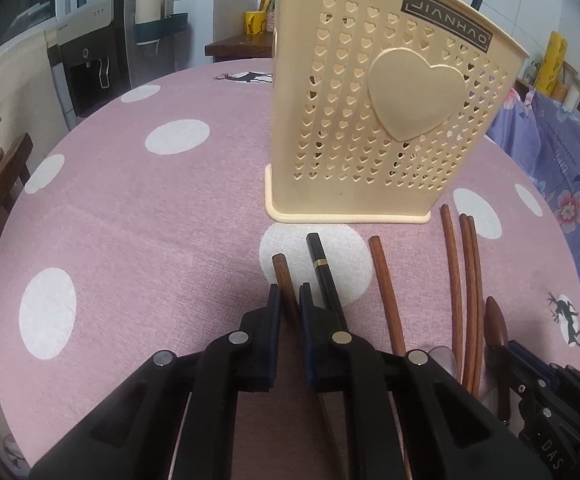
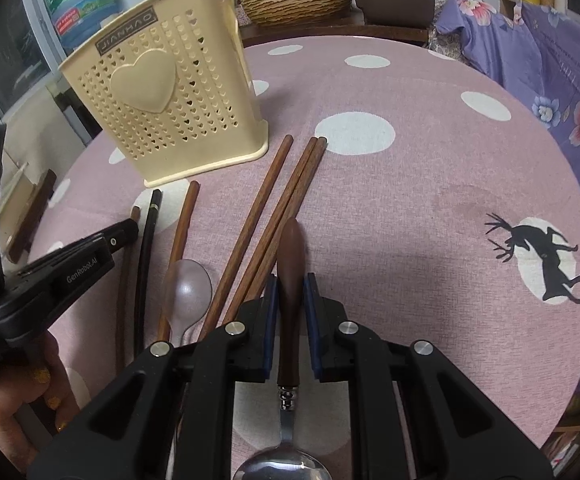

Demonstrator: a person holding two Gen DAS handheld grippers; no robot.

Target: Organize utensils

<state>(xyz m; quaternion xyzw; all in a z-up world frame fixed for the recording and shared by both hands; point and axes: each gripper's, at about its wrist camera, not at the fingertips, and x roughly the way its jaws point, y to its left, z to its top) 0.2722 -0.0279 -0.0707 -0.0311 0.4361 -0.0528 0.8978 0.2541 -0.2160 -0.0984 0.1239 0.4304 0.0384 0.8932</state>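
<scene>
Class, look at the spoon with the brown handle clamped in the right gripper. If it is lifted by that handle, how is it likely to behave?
The spoon looks rigid, wood handle on a metal neck, so it should not flex. Its steel bowl hangs behind the right gripper, so it may pivot bowl-down. The rounded, tapered, glossy handle could slip or twist between the pads.

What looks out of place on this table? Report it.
Nothing is spilled or damaged. The odd part: the cream utensil holder stands nearly empty while chopsticks, a black chopstick and a clear plastic spoon lie loose beside it on the tablecloth.
</scene>
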